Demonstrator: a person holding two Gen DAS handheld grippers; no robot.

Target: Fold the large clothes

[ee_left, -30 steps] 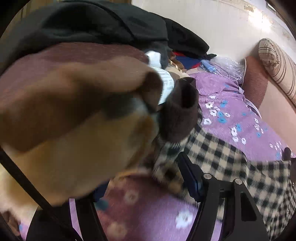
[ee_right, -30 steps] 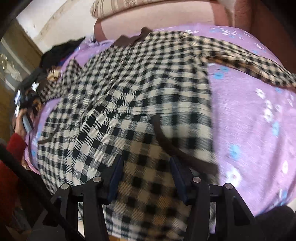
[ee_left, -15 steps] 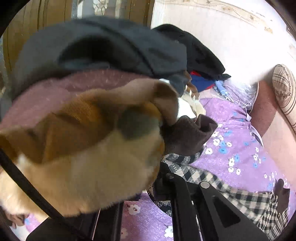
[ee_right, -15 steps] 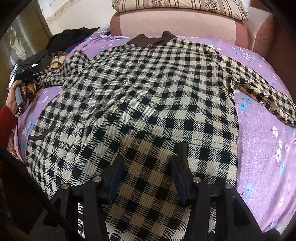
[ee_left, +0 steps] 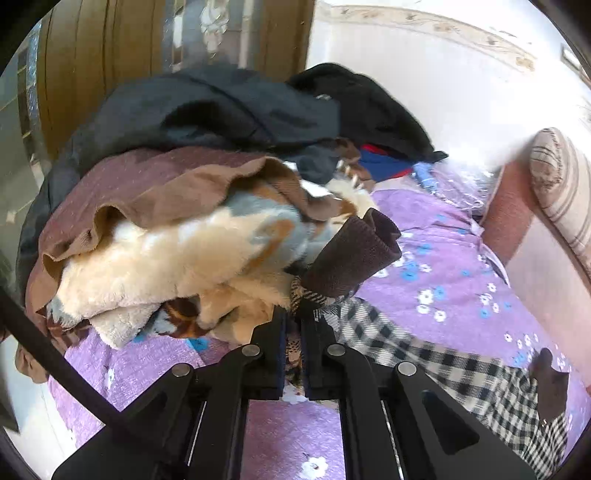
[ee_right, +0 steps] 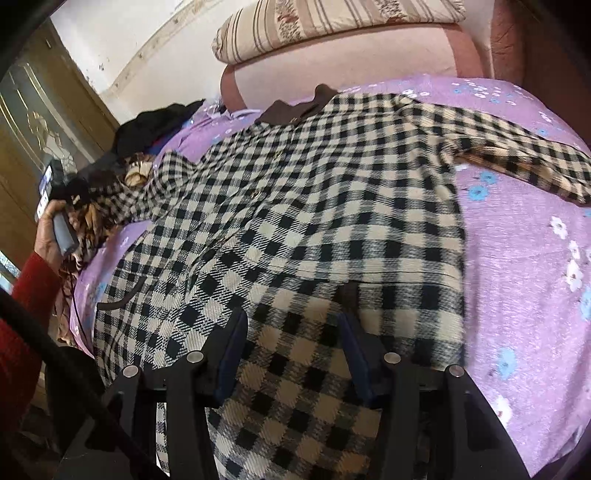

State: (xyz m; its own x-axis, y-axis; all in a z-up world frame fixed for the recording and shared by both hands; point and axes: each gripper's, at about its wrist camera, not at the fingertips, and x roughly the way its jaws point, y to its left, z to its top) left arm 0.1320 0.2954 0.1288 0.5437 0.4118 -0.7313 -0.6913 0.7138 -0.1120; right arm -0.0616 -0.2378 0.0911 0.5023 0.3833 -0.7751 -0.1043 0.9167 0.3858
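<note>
A large black-and-cream checked coat (ee_right: 314, 221) with a brown collar (ee_right: 295, 109) lies spread flat on the purple flowered bedspread (ee_right: 524, 258). My left gripper (ee_left: 292, 321) is shut on the end of the coat's left sleeve (ee_left: 406, 350), just below its brown knit cuff (ee_left: 351, 258), which sticks up past the fingertips. My right gripper (ee_right: 291, 328) is open and empty, low over the coat's lower front near the hem. The left gripper also shows in the right wrist view (ee_right: 55, 206) at the far left, held by a hand in a red sleeve.
A heap of clothes and fleece blankets (ee_left: 166, 229) lies right beside the left gripper, dark garments (ee_left: 240, 107) on top. A pink headboard (ee_right: 351, 51) and a striped pillow (ee_right: 332, 22) close the far end. A wooden wardrobe (ee_right: 33, 122) stands left.
The left gripper has closed on the sleeve end and drawn back from the clothes heap. The right gripper has stayed open over the coat's lower front, its view shifting a little.
</note>
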